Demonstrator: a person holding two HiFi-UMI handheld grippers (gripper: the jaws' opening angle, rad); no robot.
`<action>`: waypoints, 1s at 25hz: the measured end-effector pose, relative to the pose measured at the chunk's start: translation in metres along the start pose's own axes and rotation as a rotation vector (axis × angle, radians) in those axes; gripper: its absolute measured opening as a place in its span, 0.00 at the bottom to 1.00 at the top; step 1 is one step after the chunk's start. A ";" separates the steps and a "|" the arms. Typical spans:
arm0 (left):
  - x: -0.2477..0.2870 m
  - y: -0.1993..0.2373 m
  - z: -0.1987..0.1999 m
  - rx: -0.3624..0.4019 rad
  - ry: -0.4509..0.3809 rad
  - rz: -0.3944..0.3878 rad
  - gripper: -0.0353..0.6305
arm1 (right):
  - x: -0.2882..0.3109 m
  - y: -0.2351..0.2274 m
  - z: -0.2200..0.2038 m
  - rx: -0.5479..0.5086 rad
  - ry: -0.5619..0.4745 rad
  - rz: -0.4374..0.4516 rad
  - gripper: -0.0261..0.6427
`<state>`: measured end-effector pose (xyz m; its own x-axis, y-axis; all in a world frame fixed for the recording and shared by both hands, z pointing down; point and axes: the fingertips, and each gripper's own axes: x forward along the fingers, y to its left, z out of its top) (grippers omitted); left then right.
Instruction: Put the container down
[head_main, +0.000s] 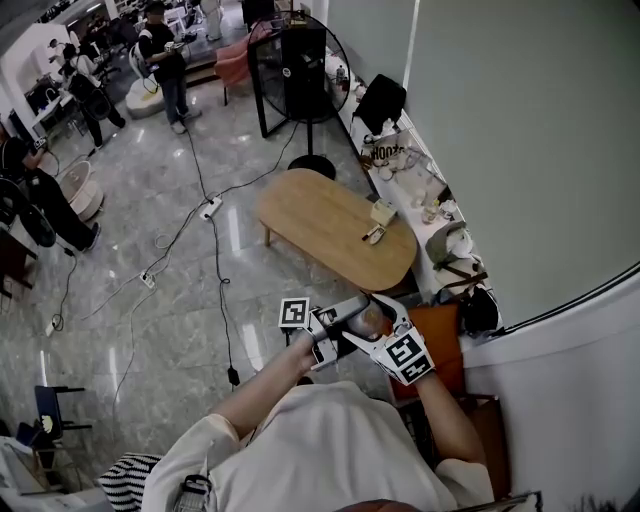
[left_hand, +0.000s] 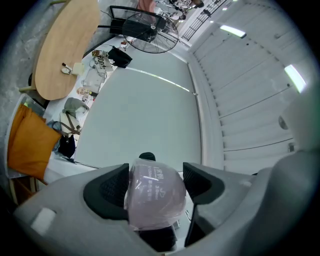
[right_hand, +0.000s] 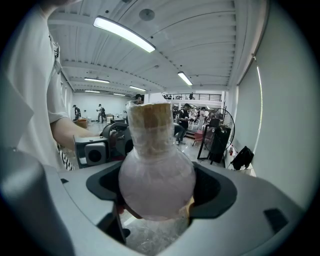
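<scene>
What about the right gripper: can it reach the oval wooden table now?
Probably not yet: the right gripper, shut on the round translucent flask, is by the person's chest, and the oval wooden table stands further off across grey floor. Nothing blocks the way; stepping closer should do.

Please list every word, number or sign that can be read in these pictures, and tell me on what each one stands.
No text can be read with certainty.
Container, faint print on its clear wrap: too blurred to read.
White item, dark print: too small to read.
Marker cube: a square pattern only, no words.
</scene>
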<state>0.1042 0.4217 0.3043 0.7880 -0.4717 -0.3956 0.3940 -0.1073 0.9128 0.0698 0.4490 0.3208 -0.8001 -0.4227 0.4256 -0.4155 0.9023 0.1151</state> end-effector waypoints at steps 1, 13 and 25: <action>-0.002 -0.002 0.000 -0.001 0.000 -0.003 0.56 | 0.001 0.002 0.002 0.000 -0.001 -0.003 0.63; -0.047 -0.014 0.007 -0.041 0.019 -0.022 0.56 | 0.031 0.035 0.015 0.020 0.001 -0.035 0.63; -0.077 -0.013 0.019 -0.073 0.024 -0.011 0.56 | 0.059 0.052 0.015 0.043 0.004 -0.045 0.63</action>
<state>0.0293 0.4426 0.3248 0.7944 -0.4495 -0.4086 0.4356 -0.0473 0.8989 -0.0058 0.4698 0.3390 -0.7789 -0.4621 0.4241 -0.4688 0.8781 0.0958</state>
